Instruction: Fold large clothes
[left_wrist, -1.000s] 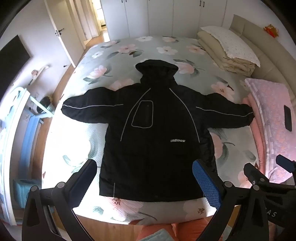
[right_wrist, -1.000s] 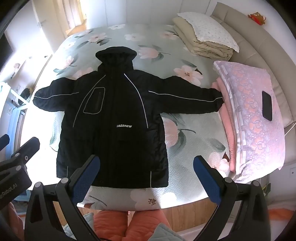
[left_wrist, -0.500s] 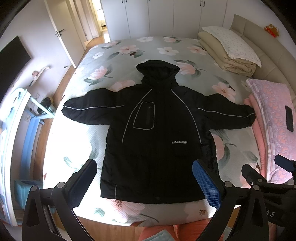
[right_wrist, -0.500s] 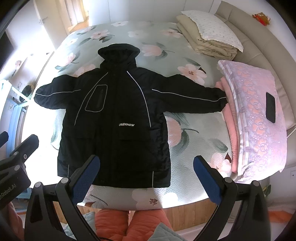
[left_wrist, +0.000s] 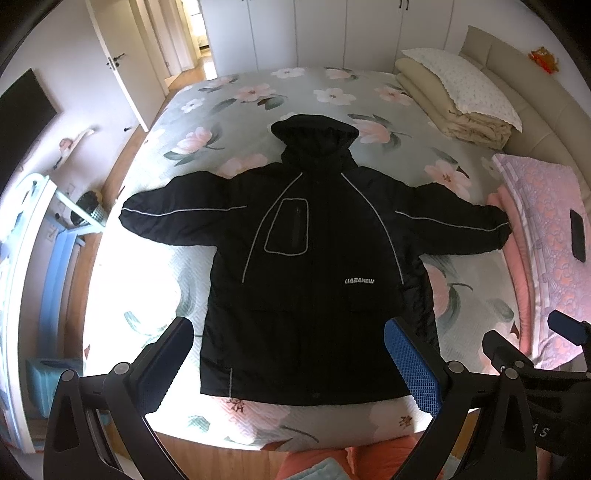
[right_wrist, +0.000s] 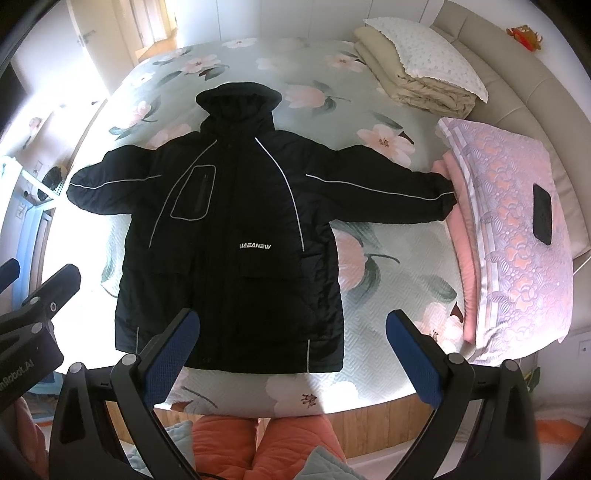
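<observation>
A large black hooded jacket (left_wrist: 314, 258) lies flat and face up on the floral bed (left_wrist: 472, 295), sleeves spread wide, hood towards the far side; it also shows in the right wrist view (right_wrist: 236, 236). My left gripper (left_wrist: 288, 362) is open and empty, held above the jacket's hem near the bed's front edge. My right gripper (right_wrist: 291, 347) is open and empty, above the hem's right corner. The right gripper shows at the right edge of the left wrist view (left_wrist: 532, 354), and the left gripper at the left edge of the right wrist view (right_wrist: 40, 295).
A pink patterned folded quilt (right_wrist: 517, 229) with a dark phone (right_wrist: 543, 214) on it lies at the bed's right side, touching the right cuff. Beige folded bedding and a pillow (right_wrist: 421, 70) sit at the far right. A blue-white shelf (left_wrist: 33, 266) stands left of the bed.
Both grippers have drifted slightly, so the jacket sits a little lower in both views. Both stay open and empty. The jacket has not moved.
</observation>
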